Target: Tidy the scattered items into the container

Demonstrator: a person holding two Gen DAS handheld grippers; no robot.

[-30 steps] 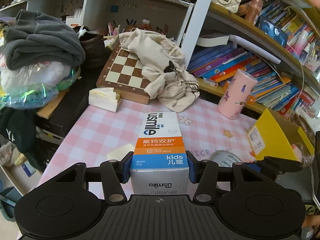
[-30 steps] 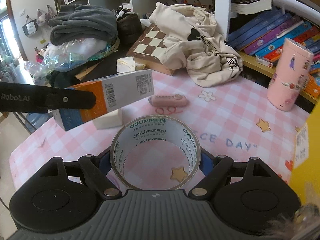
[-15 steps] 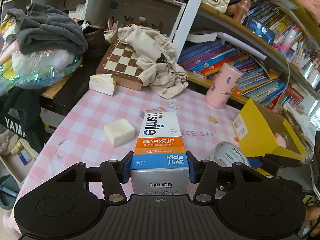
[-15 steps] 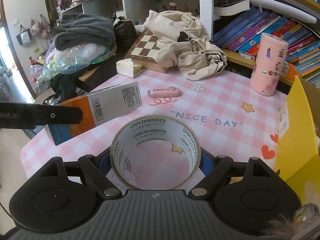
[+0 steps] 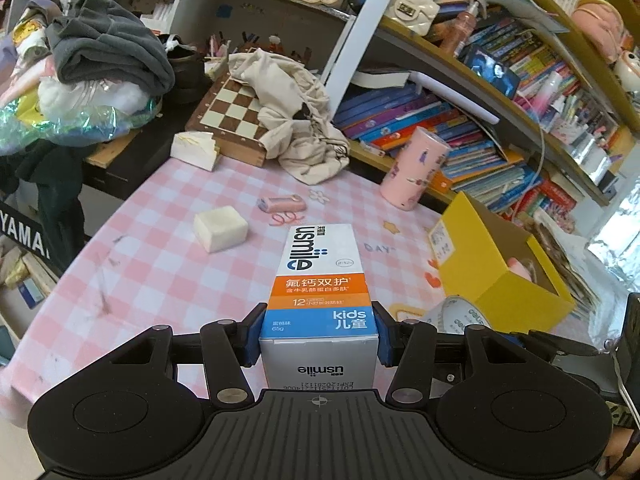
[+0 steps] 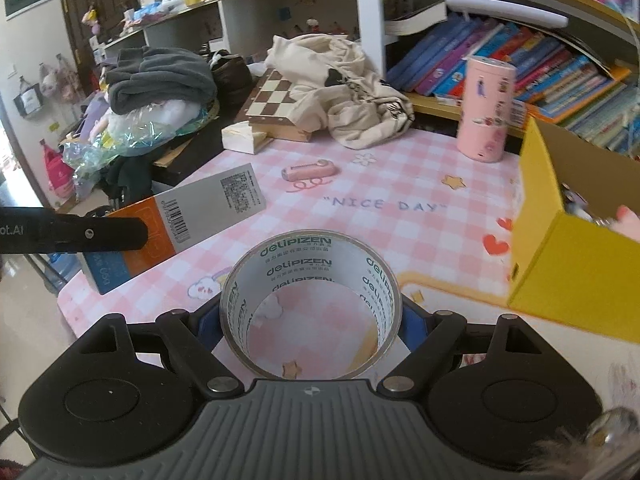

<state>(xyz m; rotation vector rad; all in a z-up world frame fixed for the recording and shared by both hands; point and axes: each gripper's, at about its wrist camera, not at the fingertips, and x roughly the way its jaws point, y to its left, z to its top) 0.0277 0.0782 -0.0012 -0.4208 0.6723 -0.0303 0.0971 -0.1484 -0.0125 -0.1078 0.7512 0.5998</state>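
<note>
My left gripper [image 5: 318,334] is shut on a white, orange and blue toothpaste box [image 5: 320,276], held above the pink checked table; the box also shows in the right wrist view [image 6: 176,224]. My right gripper [image 6: 310,320] is shut on a roll of clear tape [image 6: 310,300], also seen in the left wrist view [image 5: 456,318]. The open yellow box [image 5: 496,268] stands on the table's right side and holds some items; in the right wrist view it [image 6: 560,248] is close on the right. A pink stapler-like item [image 5: 280,203] and a white block [image 5: 220,228] lie on the table.
A pink cylinder [image 5: 414,168] stands at the back right. A chessboard [image 5: 236,114] with a cream cloth [image 5: 296,120] on it, a tissue pack [image 5: 194,150] and piled clothes [image 5: 104,52] crowd the back left. Bookshelves line the rear.
Both grippers have lifted and pulled back with their loads. The yellow box now sits closer on the right in both views, and more of the table shows.
</note>
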